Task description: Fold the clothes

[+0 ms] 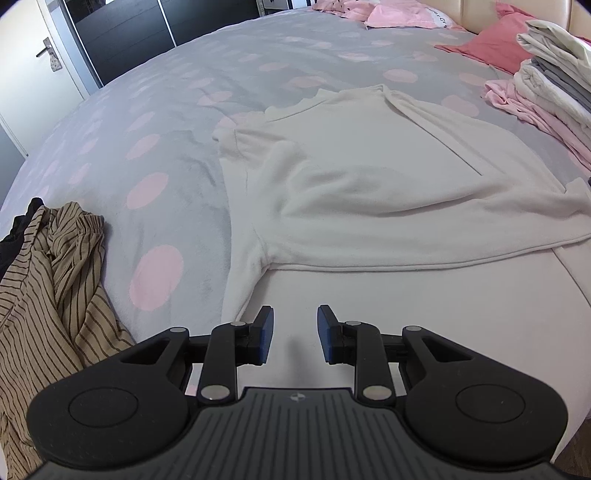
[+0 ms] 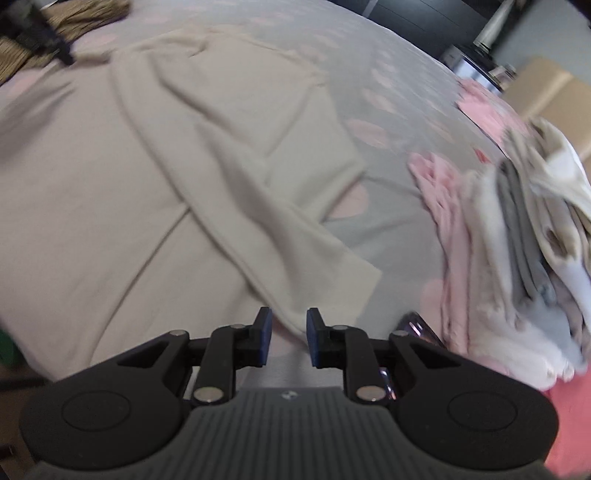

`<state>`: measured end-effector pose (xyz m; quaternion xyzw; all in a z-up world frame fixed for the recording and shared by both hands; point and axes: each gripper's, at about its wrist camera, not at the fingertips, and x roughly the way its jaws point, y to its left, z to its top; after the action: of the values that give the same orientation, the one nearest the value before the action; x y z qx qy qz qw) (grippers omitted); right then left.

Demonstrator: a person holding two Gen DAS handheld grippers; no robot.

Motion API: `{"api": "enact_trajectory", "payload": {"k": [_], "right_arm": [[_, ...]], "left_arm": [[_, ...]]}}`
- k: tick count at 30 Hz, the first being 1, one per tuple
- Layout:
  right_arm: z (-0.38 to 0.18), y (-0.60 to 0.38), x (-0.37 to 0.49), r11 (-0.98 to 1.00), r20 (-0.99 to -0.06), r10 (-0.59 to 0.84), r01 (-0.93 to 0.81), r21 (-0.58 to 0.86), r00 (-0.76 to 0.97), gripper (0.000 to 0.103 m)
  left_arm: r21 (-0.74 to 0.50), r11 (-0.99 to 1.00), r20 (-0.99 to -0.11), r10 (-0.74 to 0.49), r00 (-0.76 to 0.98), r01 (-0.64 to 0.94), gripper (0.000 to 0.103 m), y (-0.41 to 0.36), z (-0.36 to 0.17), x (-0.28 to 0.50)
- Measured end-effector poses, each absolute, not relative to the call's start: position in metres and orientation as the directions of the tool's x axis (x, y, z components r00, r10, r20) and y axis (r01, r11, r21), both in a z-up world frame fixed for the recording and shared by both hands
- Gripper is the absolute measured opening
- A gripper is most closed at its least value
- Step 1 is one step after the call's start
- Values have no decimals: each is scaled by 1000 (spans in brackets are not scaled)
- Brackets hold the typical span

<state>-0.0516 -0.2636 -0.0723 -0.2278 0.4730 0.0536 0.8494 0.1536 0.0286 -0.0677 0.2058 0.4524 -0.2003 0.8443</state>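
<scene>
1. White long-sleeved top (image 1: 369,177) lies spread flat on the grey bedspread with pink dots (image 1: 155,110), its hem toward the near edge of the bed.
2. Left sleeve (image 1: 243,266) runs down toward the left gripper (image 1: 295,334); its cuff end lies just beside the left finger.
3. Left gripper: jaws stand apart, nothing between the blue pads; pale sheet shows through the gap.
4. Right gripper (image 2: 289,338): jaws apart with a narrow gap. The edge of the folded-in right sleeve (image 2: 280,236) lies just past the fingertips; no cloth is pinched. View is motion-blurred.
5. That sleeve crosses diagonally over the body of the top.
6. Stack of folded laundry (image 1: 554,85), white, grey and pink, sits at the right side of the bed, near the top but apart from it.
7. Striped brown garment (image 1: 55,288) lies crumpled at the left, well apart from the top.
8. Pink pillows (image 1: 399,14) at the far end.
</scene>
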Motion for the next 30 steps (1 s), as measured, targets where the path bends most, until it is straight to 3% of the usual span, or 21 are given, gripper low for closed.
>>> {"api": "enact_trajectory", "payload": {"k": [9, 12, 16, 24, 30], "right_arm": [[-94, -252, -36, 803, -820, -147, -418, -426, 554, 21], [-95, -245, -34, 777, -808, -153, -436, -454, 569, 7], [-74, -236, -32, 777, -811, -154, -438, -452, 564, 5], [6, -217, -37, 824, -803, -27, -441, -355, 596, 5], [17, -213, -35, 838, -803, -12, -433, -333, 596, 5]], "left_arm": [[171, 834, -850, -144, 507, 524, 24, 31, -72, 157], [174, 827, -843, -155, 514, 535, 24, 31, -73, 156], [209, 780, -818, -191, 542, 590, 24, 31, -75, 151], [442, 617, -732, -172, 660, 651, 30, 22, -96, 138], [697, 349, -639, -92, 764, 626, 30, 3, -128, 133]]}}
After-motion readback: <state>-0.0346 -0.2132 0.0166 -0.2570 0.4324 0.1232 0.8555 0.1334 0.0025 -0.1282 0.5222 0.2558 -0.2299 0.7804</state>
